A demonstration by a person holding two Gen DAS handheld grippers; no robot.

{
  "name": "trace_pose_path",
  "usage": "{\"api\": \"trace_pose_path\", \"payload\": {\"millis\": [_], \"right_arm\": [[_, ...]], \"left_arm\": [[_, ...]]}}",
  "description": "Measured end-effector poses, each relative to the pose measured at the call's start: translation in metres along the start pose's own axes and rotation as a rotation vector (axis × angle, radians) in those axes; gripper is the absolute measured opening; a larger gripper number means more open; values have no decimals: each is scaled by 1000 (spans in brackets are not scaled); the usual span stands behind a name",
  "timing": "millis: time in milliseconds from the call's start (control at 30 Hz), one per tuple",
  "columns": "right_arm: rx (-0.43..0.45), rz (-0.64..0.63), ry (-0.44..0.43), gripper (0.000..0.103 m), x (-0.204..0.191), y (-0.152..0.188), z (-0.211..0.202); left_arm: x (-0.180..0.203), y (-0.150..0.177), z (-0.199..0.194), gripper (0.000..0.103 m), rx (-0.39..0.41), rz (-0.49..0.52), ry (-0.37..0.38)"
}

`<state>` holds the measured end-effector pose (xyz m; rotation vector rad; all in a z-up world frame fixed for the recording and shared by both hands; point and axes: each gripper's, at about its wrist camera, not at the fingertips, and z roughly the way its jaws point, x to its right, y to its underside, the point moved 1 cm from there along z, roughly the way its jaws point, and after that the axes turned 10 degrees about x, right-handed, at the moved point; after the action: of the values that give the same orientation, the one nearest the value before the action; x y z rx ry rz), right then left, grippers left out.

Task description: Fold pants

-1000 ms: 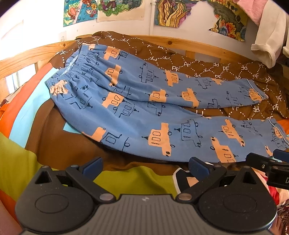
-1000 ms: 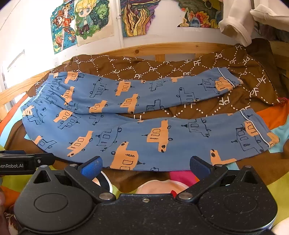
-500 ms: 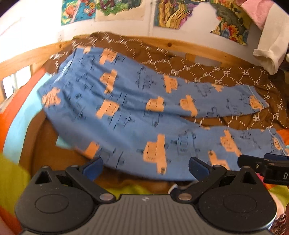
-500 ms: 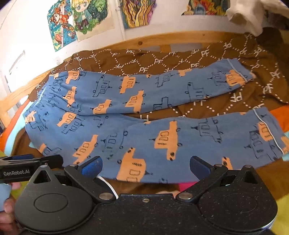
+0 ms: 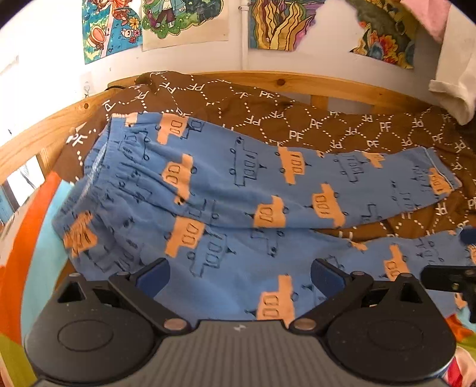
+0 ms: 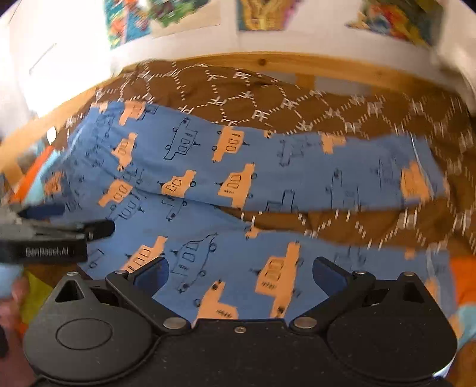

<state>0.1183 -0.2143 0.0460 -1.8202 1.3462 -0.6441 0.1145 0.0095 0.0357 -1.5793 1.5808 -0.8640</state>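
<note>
Blue pants with orange and outlined car prints lie spread flat on the bed, waistband at the left, both legs running right with a gap between them. They also show in the right wrist view. My left gripper is open and empty, above the near leg close to the crotch. My right gripper is open and empty, above the middle of the near leg. The left gripper shows at the left of the right wrist view. The right wrist view is motion-blurred.
A brown "PF" patterned blanket lies under the pants. A wooden bed rail runs along the back and left. Posters hang on the white wall. White cloth hangs at the far right. Colourful bedding lies at the left.
Both grippers have moved forward over the bed and now hover above the near pant leg. Both stay open. The pants have not moved.
</note>
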Motion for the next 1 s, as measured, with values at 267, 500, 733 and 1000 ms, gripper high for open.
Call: {"api": "trace_pose_path", "payload": {"millis": [267,500,733,1000], "right_arm": [[-41,-309,29,102,-8,-46,14],[-60,-453,28,102,0,-90,36],[-115,-605,15,102,9,-141,82],[-20,-567,-313,102,41,-152,154]], "left_arm": [[-10,-28,21,103,25,34,-1],[-16,-65,44,103,61,97,17],[-13,-111,71,103,85,240,79],[-17,-154,116,103,127,454,77]]}}
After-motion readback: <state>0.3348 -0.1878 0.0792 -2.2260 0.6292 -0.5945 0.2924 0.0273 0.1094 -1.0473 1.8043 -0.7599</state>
